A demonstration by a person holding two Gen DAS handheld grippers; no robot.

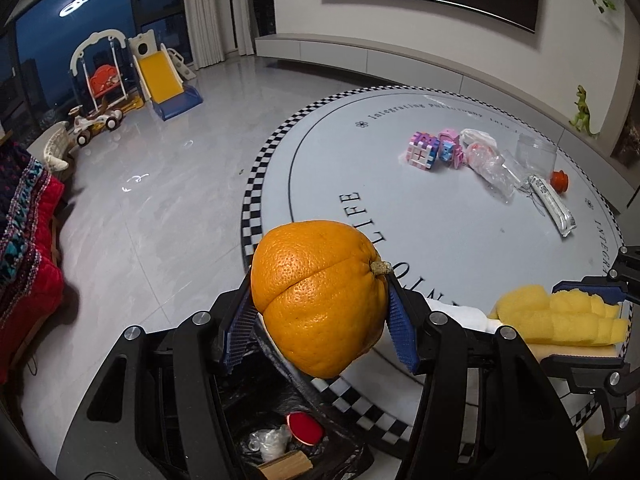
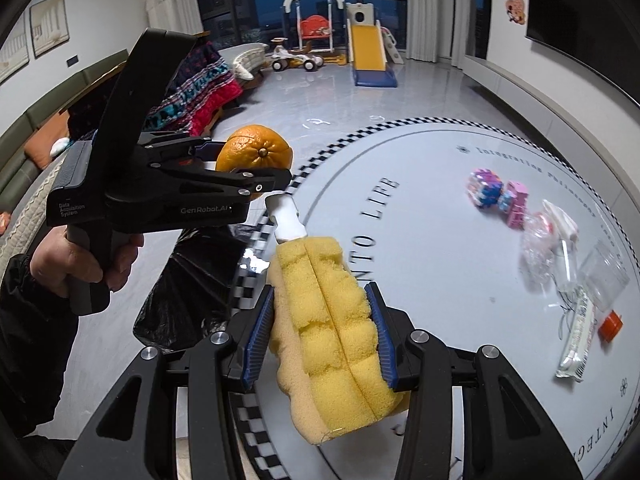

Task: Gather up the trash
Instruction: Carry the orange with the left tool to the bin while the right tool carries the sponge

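My left gripper (image 1: pixel 320 322) is shut on an orange (image 1: pixel 320 296) and holds it above a black trash bag (image 1: pixel 280 420) at the round table's near edge; the orange also shows in the right wrist view (image 2: pixel 254 152), as does the bag (image 2: pixel 192 280). My right gripper (image 2: pixel 320 338) is shut on a yellow sponge brush (image 2: pixel 332 328) with a white handle (image 2: pixel 286 220), just right of the left gripper. The sponge also shows in the left wrist view (image 1: pixel 560 316).
On the round grey table (image 1: pixel 440 200) lie toy blocks (image 1: pixel 434 150), a crumpled plastic bag (image 1: pixel 490 164), a clear jar (image 1: pixel 536 152), an orange cap (image 1: pixel 559 181) and a wrapper (image 1: pixel 554 204). The bag holds a red lid (image 1: pixel 306 428) and scraps. Toys and a slide (image 1: pixel 168 80) stand far off.
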